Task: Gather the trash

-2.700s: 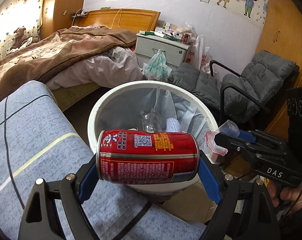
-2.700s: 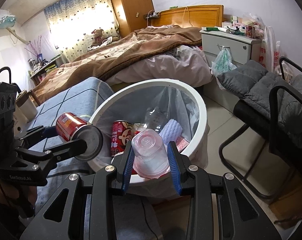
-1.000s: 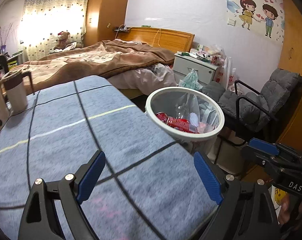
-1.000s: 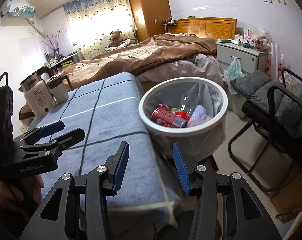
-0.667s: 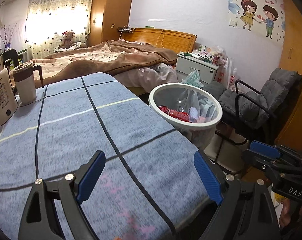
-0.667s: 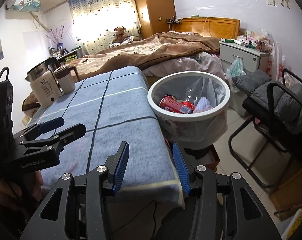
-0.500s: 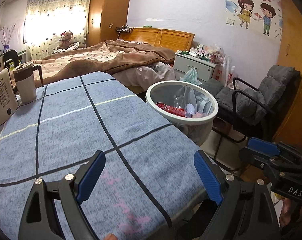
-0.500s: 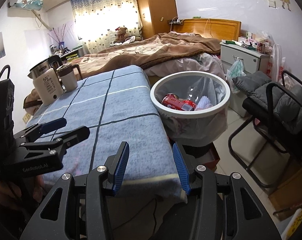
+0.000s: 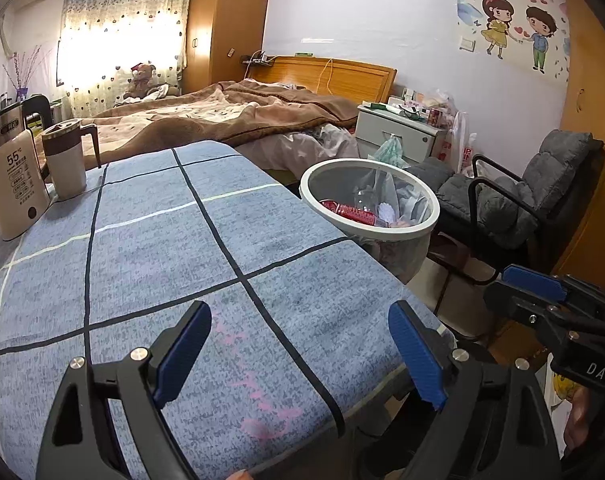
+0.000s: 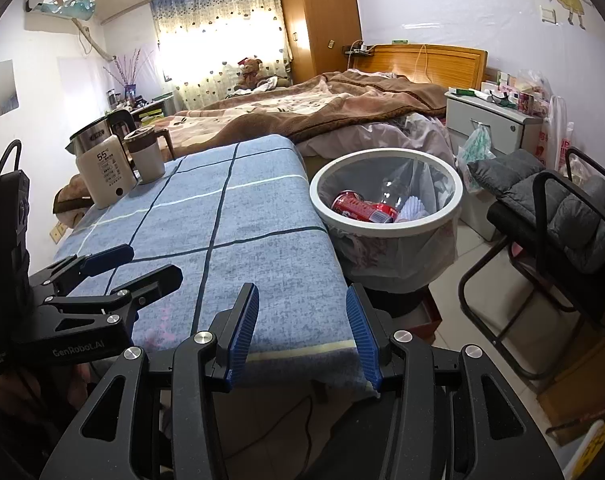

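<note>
A white trash bin [image 9: 422, 227] [image 10: 386, 227] lined with a clear bag stands on the floor past the table's right edge. Inside it lie a red can [image 9: 348, 213] [image 10: 362, 208], a clear plastic bottle [image 10: 392, 189] and a white ribbed piece [image 10: 414, 207]. My left gripper [image 9: 298, 354] hangs open over the near part of the blue checked tablecloth [image 9: 150, 248], nothing between its blue pads. My right gripper [image 10: 302, 328] is open and empty at the table's near corner. Each gripper shows in the other's view, the left [image 10: 118, 268], the right [image 9: 542, 292].
A cream kettle [image 10: 104, 178] and a brown-lidded mug [image 10: 146, 158] stand at the table's far left. A pink stain [image 9: 258, 408] marks the cloth near me. A grey padded chair [image 10: 570, 216] stands right of the bin; a bed [image 10: 322, 108] and nightstand [image 10: 490, 124] lie behind.
Both grippers, which held a red can and a clear cup over the bin, have let them go into it and pulled back over the table; the bin looks smaller and farther.
</note>
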`<state>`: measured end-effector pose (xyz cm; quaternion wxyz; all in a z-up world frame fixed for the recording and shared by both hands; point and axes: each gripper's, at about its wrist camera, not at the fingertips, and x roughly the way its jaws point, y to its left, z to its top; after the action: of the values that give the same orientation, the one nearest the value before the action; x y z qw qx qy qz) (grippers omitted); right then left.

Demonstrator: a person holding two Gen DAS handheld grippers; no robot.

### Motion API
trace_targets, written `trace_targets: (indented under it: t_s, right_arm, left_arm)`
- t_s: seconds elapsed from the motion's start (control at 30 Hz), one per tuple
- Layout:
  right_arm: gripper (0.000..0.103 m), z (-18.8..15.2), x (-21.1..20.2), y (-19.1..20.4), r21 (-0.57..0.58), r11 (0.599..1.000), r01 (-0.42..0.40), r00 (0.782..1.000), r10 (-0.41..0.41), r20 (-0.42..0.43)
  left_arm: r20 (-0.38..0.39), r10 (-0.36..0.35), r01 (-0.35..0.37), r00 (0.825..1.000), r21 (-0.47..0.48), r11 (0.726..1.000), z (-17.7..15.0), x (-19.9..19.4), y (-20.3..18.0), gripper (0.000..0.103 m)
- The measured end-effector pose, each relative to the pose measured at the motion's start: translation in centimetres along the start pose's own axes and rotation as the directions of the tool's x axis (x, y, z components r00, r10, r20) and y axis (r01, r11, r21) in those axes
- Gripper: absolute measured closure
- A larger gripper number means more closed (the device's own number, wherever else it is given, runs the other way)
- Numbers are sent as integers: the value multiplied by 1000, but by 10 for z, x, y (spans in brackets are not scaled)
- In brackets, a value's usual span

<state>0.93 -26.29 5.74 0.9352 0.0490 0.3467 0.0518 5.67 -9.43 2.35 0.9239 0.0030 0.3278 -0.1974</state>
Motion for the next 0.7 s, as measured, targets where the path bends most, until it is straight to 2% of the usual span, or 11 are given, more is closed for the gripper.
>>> trace_targets:
  t_s: [0.7]
  right_arm:
    - [56, -1, 2, 2, -1, 1000, -3, 1000, 3, -5]
  left_arm:
    - [-5, 3, -3, 1000, 4, 1000, -2, -2, -3, 12]
